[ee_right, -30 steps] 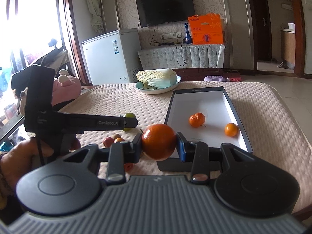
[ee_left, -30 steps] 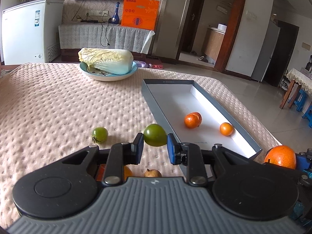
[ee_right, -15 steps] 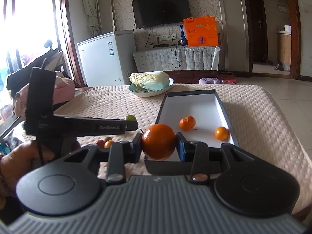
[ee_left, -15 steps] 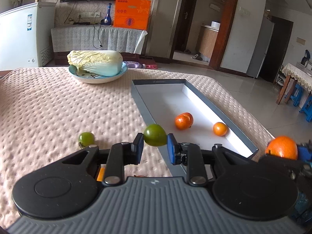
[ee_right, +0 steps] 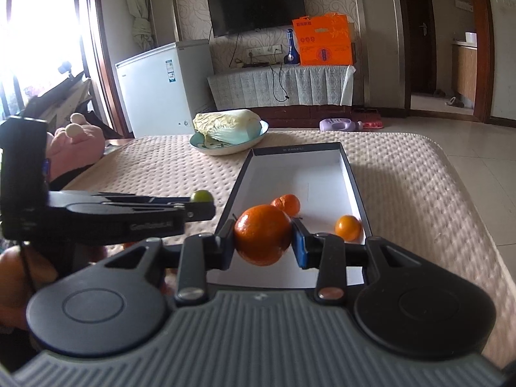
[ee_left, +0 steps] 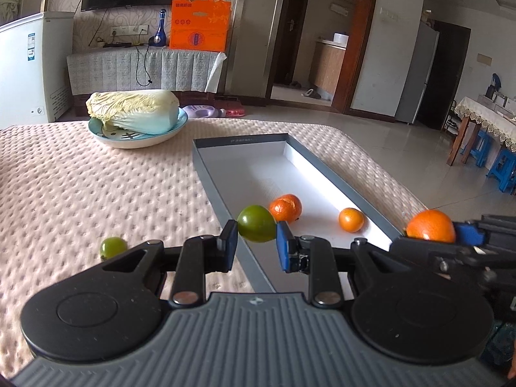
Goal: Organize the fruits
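Note:
My left gripper (ee_left: 256,246) is shut on a small green fruit (ee_left: 256,233), which hangs over the near left rim of the grey tray (ee_left: 206,167). Two small oranges (ee_left: 285,208) (ee_left: 351,220) lie in the tray's white bottom. A second green fruit (ee_left: 113,247) rests on the pink cloth to the left. In the right wrist view, my right gripper (ee_right: 262,242) is shut on a larger orange (ee_right: 262,234) just above the tray's near end (ee_right: 235,193). The left gripper (ee_right: 196,208) reaches in from the left, with the green fruit (ee_right: 201,196) at its tip.
A blue plate (ee_left: 138,140) with a cabbage (ee_left: 132,109) stands on the table behind the tray. The table's edge drops off right of the tray. A pink plush toy (ee_right: 77,142) sits at the far left, and a person's hand (ee_right: 13,267) holds the left gripper.
Both grippers have moved forward toward the tray with their fruits still held. The loose green fruit now sits lower left in the left wrist view, and the small fruits beneath that gripper are out of sight.

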`<state>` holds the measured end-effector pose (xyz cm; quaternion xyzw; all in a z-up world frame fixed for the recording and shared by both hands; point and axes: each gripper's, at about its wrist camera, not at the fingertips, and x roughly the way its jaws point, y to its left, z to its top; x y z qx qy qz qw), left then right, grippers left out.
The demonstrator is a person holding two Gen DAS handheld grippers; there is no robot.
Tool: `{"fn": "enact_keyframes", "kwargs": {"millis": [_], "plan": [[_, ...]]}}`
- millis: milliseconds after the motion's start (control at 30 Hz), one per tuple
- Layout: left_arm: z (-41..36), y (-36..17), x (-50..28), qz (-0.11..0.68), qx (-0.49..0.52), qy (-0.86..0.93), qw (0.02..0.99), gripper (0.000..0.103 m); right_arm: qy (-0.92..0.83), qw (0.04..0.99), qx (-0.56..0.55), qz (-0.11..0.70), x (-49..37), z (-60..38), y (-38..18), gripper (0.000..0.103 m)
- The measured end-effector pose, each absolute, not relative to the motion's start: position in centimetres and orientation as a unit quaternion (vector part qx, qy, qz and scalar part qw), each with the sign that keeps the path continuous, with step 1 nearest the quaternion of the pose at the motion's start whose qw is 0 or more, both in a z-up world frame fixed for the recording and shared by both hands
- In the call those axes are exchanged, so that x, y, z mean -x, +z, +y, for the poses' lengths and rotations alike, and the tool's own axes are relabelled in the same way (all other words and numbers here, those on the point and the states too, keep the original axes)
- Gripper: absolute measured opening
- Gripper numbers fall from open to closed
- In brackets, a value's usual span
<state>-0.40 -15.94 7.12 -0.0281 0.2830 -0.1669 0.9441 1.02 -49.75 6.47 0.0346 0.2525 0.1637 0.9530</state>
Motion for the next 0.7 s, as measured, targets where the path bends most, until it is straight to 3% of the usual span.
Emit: {"fn": "enact_keyframes", "kwargs": {"millis": [700], "plan": [[-20.4,4.6,-4.8,0.297,0.028,-0.187,0.936,0.030,0.152,0.948,-0.053,0.275,-1.2,-51.2,5.9,0.039]]}}
